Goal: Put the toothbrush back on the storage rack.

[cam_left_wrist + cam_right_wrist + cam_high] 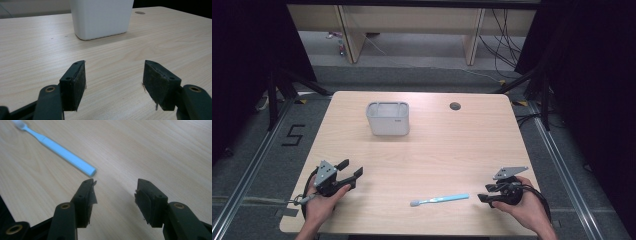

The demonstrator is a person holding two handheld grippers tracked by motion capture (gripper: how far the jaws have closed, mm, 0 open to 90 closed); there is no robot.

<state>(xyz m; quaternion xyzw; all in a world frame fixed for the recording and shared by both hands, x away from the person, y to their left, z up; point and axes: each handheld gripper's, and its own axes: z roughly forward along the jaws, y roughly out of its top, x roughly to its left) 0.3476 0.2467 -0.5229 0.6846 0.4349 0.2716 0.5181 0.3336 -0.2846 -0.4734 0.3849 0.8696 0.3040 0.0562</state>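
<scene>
Toothbrush flat on the near table, handle end just left of the spread-jawed right gripper, likely for an easy pick; left gripper likewise agape, empty, aimed at the far white bin

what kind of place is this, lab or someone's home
Most likely a lab or recording setup, not a home. A bare wooden table stands between dark curtains, a floor mark reading 5 lies beside it, loose cables trail behind, and the person holds a camera-fitted gripper in each hand.
</scene>
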